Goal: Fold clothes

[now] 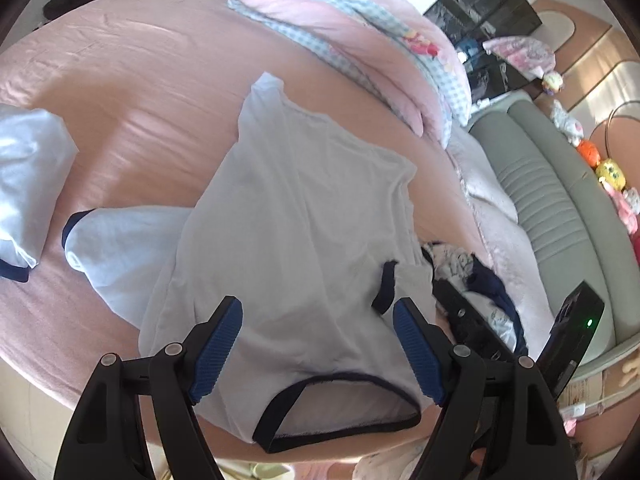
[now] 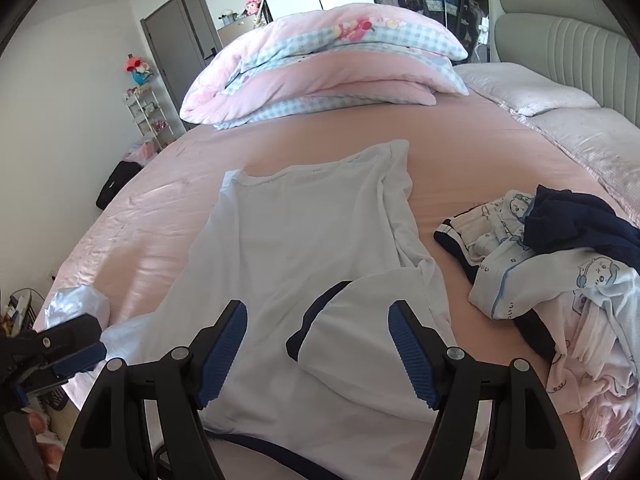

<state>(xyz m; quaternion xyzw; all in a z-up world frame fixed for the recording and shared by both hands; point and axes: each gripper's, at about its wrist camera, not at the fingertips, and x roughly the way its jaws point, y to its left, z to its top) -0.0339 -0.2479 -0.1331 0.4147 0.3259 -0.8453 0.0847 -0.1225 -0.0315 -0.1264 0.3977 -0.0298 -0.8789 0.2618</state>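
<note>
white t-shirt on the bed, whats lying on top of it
Its own right sleeve, with navy cuff, is folded in over the white t-shirt. Nothing else lies on it. The pink sheet under it is covered there.

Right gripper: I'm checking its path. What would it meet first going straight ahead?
Probably the folded-in sleeve of the white T-shirt on the bed, lying between the open right gripper; depth is unclear.

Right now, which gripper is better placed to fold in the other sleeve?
Left. The unfolded sleeve lies on the left gripper's side; the right gripper, jaws open, hovers over the already folded sleeve.
</note>
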